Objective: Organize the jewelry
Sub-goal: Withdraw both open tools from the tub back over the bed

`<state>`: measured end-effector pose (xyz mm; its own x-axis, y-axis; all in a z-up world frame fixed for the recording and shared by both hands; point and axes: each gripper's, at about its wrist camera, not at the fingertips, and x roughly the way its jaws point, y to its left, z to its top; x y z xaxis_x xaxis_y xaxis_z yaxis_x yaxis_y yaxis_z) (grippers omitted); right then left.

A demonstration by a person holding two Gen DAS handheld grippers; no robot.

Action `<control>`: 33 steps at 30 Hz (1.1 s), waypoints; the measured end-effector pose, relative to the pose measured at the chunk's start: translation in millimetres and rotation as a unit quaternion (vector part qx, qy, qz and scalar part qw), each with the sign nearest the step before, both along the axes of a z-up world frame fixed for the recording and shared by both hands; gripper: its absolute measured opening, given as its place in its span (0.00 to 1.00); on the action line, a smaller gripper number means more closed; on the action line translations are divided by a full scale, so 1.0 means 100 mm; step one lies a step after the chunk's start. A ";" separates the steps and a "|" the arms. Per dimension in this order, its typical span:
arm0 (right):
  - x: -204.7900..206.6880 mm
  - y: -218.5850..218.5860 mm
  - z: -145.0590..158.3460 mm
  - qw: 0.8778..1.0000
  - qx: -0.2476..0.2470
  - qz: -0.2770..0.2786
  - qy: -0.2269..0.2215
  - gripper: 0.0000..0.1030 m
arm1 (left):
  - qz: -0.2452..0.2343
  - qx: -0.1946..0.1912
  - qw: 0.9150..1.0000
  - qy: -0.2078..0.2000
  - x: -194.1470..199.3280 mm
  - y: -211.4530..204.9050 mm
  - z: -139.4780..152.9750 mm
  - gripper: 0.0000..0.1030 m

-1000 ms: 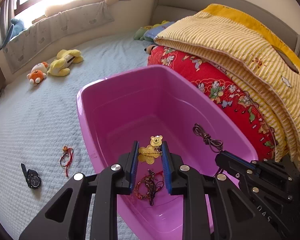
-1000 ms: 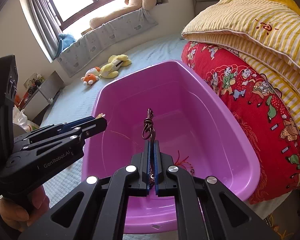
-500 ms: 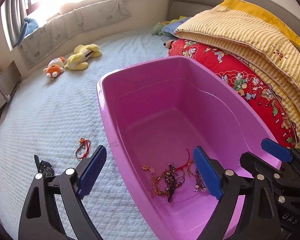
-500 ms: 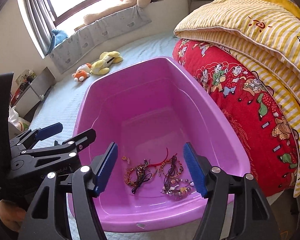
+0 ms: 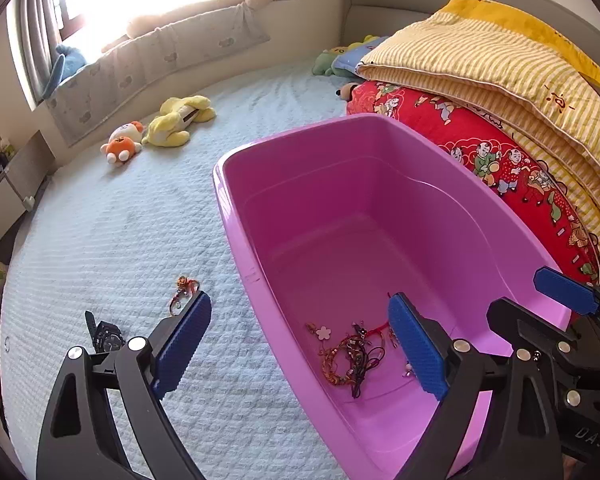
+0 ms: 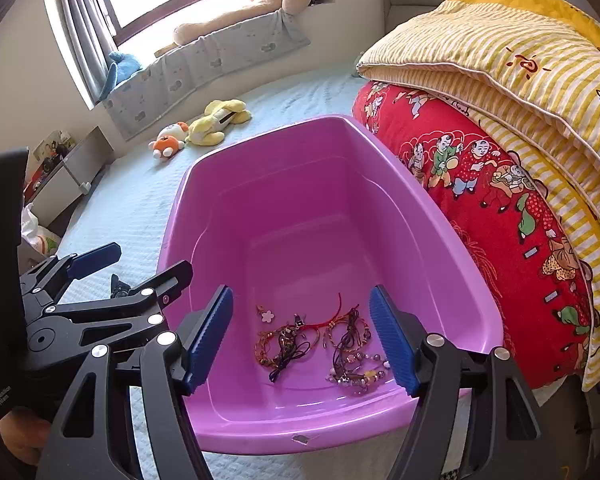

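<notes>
A pink plastic tub point(image 5: 236, 216) point(image 6: 380, 148) stands on the bed. Several bracelets and cords point(image 5: 352, 354) point(image 6: 320, 340) lie tangled on its floor at the near end. My left gripper point(image 5: 300, 344) is open and empty, held above the tub's left rim. My right gripper point(image 6: 302, 336) is open and empty above the tub's near end; it also shows at the right of the left wrist view point(image 5: 564, 292). A red cord bracelet point(image 5: 182, 292) and a black watch point(image 5: 106, 334) lie on the bedspread left of the tub.
Folded red and yellow quilts point(image 5: 500, 112) point(image 6: 500, 120) press against the tub's right side. Soft toys point(image 5: 160, 128) point(image 6: 200, 124) lie further up the pale blue bedspread point(image 5: 120, 220). A cushioned window seat with a big teddy bear point(image 6: 260, 8) is at the back.
Both grippers opened and let their pieces fall: the gold bear necklace from the left, the dark cord from the right. Both then drew back and up from the tub.
</notes>
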<state>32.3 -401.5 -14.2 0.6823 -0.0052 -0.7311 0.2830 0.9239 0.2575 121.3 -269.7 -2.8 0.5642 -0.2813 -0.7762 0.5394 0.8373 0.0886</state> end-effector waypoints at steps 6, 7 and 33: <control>-0.01 0.09 0.03 1.000 -0.003 0.007 0.002 0.66 | 0.011 -0.005 1.000 0.003 0.00 0.15 0.01 0.87; -0.01 0.11 0.04 1.000 -0.003 0.009 0.002 0.66 | 0.013 -0.005 1.000 0.002 0.01 0.17 0.01 0.87; 0.04 1.33 0.06 0.997 -0.009 0.076 -0.027 0.69 | 0.094 0.011 0.994 -0.060 -0.21 1.78 -0.04 0.94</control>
